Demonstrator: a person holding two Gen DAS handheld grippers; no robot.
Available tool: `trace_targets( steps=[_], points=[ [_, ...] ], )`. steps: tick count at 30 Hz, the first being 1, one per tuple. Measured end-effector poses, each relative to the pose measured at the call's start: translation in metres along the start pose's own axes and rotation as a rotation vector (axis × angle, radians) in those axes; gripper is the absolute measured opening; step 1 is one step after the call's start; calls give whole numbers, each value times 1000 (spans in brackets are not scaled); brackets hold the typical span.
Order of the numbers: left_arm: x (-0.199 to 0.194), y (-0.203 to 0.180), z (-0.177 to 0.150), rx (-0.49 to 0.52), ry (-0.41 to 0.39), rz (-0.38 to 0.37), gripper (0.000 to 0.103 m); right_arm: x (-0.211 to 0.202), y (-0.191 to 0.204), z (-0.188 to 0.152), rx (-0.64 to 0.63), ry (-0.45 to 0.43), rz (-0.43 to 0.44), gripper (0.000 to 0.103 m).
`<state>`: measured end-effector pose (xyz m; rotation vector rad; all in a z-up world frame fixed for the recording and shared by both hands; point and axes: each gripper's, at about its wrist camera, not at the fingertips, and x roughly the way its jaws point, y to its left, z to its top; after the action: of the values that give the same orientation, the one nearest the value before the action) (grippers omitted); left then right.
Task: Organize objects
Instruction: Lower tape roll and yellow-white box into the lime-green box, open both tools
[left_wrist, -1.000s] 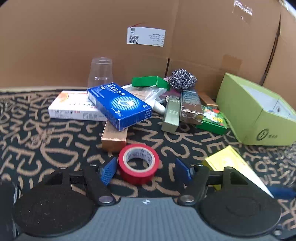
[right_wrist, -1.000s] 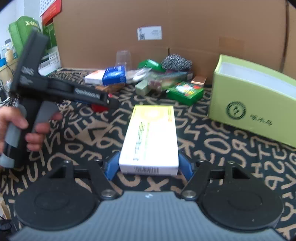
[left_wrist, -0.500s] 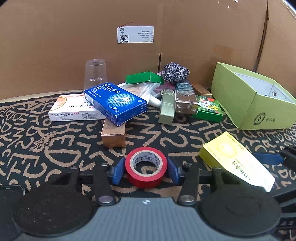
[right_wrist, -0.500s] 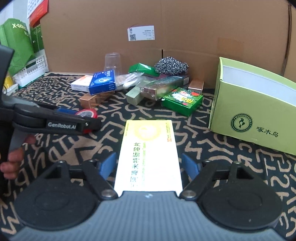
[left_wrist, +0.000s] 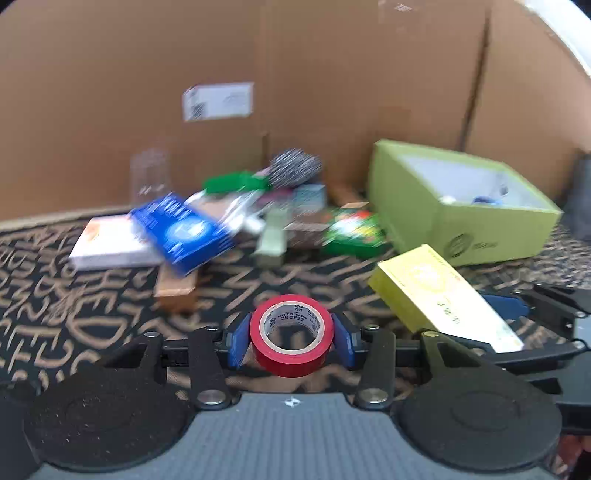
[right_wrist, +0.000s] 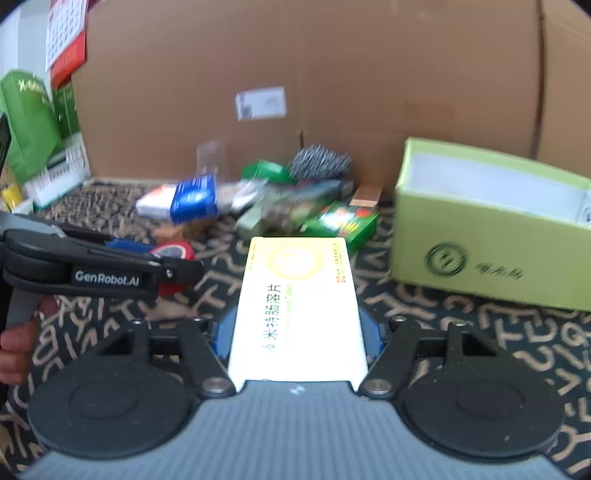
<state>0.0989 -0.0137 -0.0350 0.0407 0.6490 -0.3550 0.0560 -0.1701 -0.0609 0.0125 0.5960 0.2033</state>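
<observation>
Left tongs: your left tongs (left_wrist: 291, 338) are closed down on the tape (left_wrist: 291, 334) — both blue pads pressed to the red rim, hole facing the camera.
Right tongs: your right tongs (right_wrist: 297, 332) are clamped across the yellow box (right_wrist: 299, 306), one pad on each long side.
Where the tape is: off the desk (left_wrist: 74, 317) by the look of it, with patterned cloth showing beneath it — I judge it lifted, though blur makes that uncertain.
Where the box is: its long axis runs straight out along the tongs, far end aimed at the pile (right_wrist: 266, 206).
Key relation: the green bin (right_wrist: 491, 229) lies ahead and to the right of both tongs — open top up, white lining showing, a few small things already inside.
Nearer arm: your right, I'd say; in the left view the yellow box sits between the tape and the bin.
Judgement: right goes first, or the arms crowd each other at the rim.
Tape: a smooth vinyl ring with a cardboard core, rigid enough to squeeze, round enough to roll if dropped on edge.
Yellow box: light glossy carton, flat faces, likely to dent under pressure.
Bin: stiff card with tall walls, so clear the near wall before letting go.
Pile: cartons, a steel scourer (left_wrist: 295, 170) and a clear cup (left_wrist: 149, 177) — all well apart from both tongs.
</observation>
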Motion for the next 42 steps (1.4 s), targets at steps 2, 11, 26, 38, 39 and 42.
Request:
trace_targets(
  steps=[2,11,26,38,39,42],
  points=[
    [-6,-14,9,26,-25,-26,49,-13,-8,5,11,-34,-6,65],
    [-12,-83,64,147,-133,-128,49,-61,-71,39,61,-186,-119,65],
    [93,-144,129,195,-124,-110,49,-8,-215,90,48,-129,-479,65],
    [130,-140,132,200,-97,-114,60,39,-244,82,-2,-28,-515,70],
    [130,-140,132,196,-99,-121,80,39,-245,81,2,-24,-501,82],
    [127,-137,128,175,-136,-126,89,24,-221,70,6,-72,-473,99]
  ],
)
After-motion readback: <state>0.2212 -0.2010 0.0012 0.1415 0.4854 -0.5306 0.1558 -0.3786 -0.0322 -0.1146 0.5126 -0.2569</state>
